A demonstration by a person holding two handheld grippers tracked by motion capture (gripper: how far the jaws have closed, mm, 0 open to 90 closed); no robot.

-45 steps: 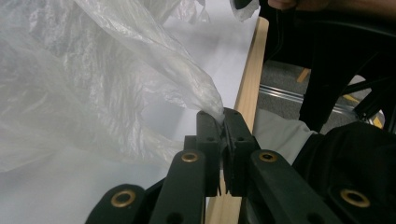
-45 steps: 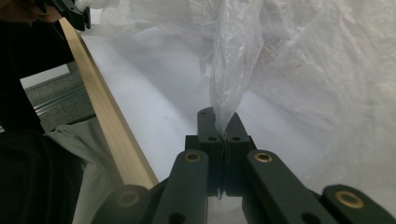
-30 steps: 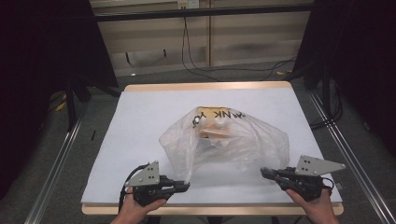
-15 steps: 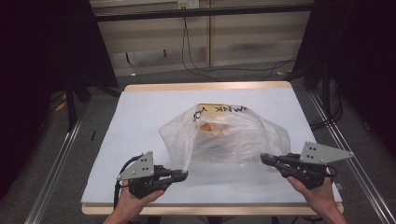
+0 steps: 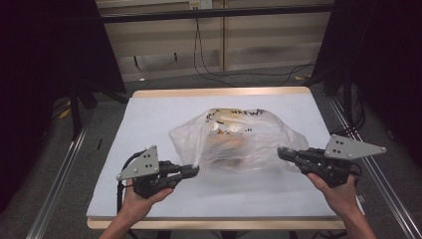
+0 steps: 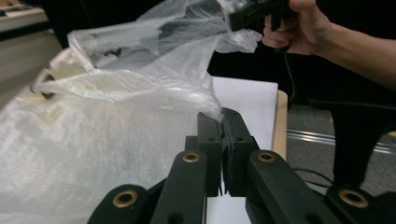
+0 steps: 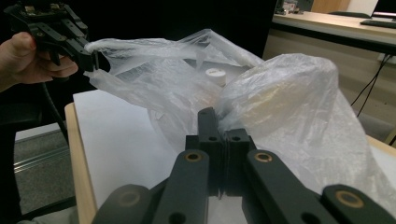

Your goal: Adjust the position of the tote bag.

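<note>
A clear plastic bag (image 5: 239,142) with black lettering lies mid-table, with a tan object and a white cap (image 7: 215,73) showing through it. My left gripper (image 5: 195,170) is shut on the bag's near-left edge, and the film (image 6: 140,88) is pinched between its jaws (image 6: 220,126). My right gripper (image 5: 281,153) is shut on the bag's right edge, with plastic (image 7: 280,107) bunched at its tips (image 7: 219,122). Both grippers hold the bag's rim stretched above the table. The other gripper (image 7: 91,58) appears far off in the right gripper view.
The white mat (image 5: 149,119) covers a wooden table whose front edge (image 5: 214,223) is near the person's forearms. Metal rails (image 5: 54,184) run along both sides on the floor. Cables (image 5: 209,64) trail behind the table.
Both hands have risen with the bag's edges still pinched, and the bag's rim is pulled up and wider. The grippers stay shut.
</note>
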